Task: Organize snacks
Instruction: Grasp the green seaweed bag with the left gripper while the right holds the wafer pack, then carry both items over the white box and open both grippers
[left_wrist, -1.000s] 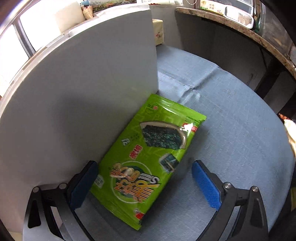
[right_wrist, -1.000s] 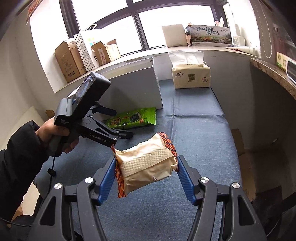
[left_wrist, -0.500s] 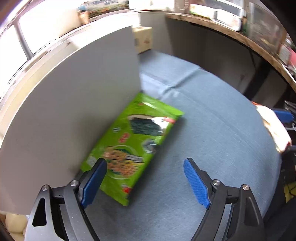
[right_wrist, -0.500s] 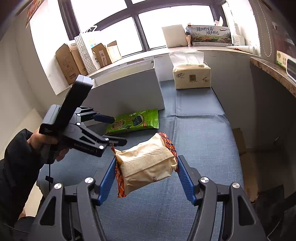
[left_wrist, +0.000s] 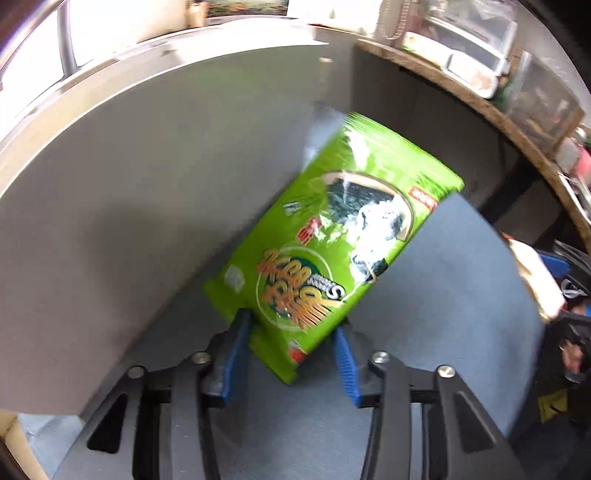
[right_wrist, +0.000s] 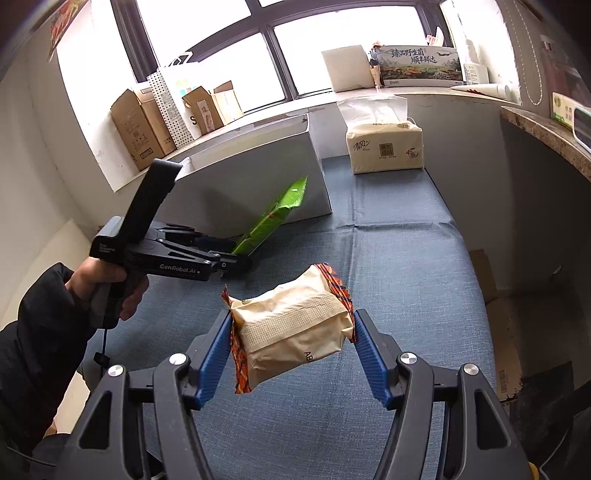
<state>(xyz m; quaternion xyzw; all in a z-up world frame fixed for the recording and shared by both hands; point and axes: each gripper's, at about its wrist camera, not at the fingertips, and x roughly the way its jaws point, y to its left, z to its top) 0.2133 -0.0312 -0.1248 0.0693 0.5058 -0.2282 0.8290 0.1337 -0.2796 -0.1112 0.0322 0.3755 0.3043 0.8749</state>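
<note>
My left gripper (left_wrist: 291, 332) is shut on the bottom end of a green seaweed snack bag (left_wrist: 332, 236). The bag is lifted and tilted up beside the white box (left_wrist: 147, 184). In the right wrist view the same green bag (right_wrist: 273, 218) slants up from the left gripper (right_wrist: 236, 264) in front of the white box (right_wrist: 258, 173). My right gripper (right_wrist: 291, 343) is shut on a beige snack packet (right_wrist: 291, 328) with orange crimped ends, held above the blue cloth (right_wrist: 388, 277).
A tissue pack (right_wrist: 384, 147) stands at the far end of the blue cloth. Cardboard boxes (right_wrist: 147, 125) line the windowsill at the left. A stone counter edge (right_wrist: 546, 136) runs along the right. A wall stands behind the white box.
My left gripper moved in over the green bag, closed on its near end and lifted it off the cloth. The right gripper kept its packet almost still.
</note>
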